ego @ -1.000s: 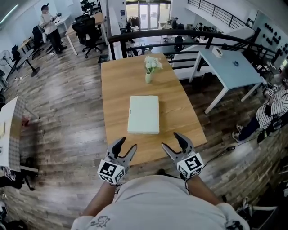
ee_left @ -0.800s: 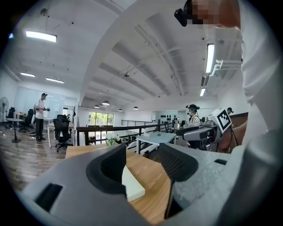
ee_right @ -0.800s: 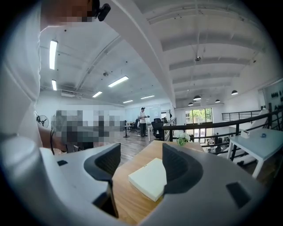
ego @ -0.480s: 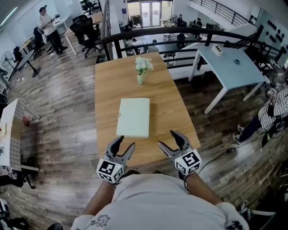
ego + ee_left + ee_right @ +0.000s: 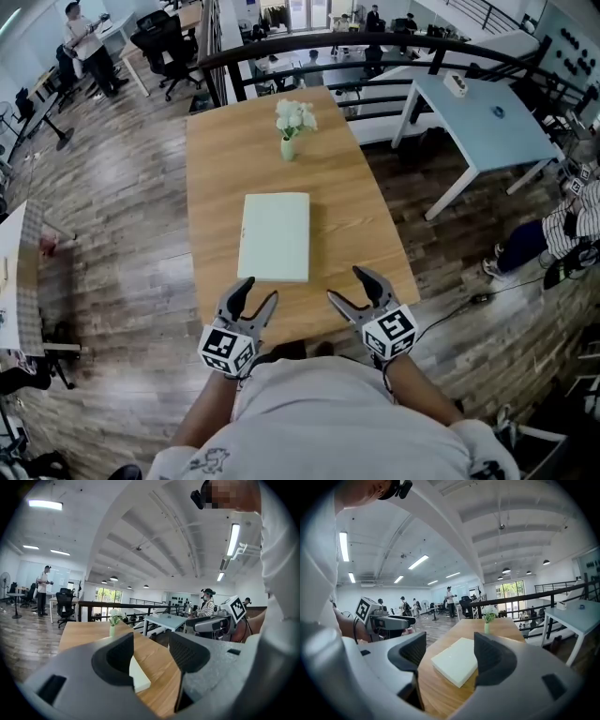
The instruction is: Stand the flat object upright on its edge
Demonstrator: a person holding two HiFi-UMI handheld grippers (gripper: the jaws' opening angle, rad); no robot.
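Observation:
A flat pale green box (image 5: pixel 275 235) lies on its broad face in the middle of the wooden table (image 5: pixel 216 169). It also shows as the box (image 5: pixel 457 659) ahead of the right jaws, and its corner (image 5: pixel 139 679) peeks between the left jaws. My left gripper (image 5: pixel 252 295) hovers open over the table's near edge, short of the box's near left corner, with nothing between its jaws. My right gripper (image 5: pixel 361 290) hovers near the box's near right corner; its jaws are opening and hold nothing. Each gripper sees the other: right gripper (image 5: pixel 220 620), left gripper (image 5: pixel 382 620).
A small vase of white flowers (image 5: pixel 292 127) stands at the table's far end. A railing (image 5: pixel 337 56) runs behind the table, and a light blue table (image 5: pixel 487 122) stands at the right. A person in a striped shirt (image 5: pixel 581 220) sits at the far right.
The head view has shifted, so the table and box sit further left and a bit higher in the frame. Both grippers stay near the table's front edge.

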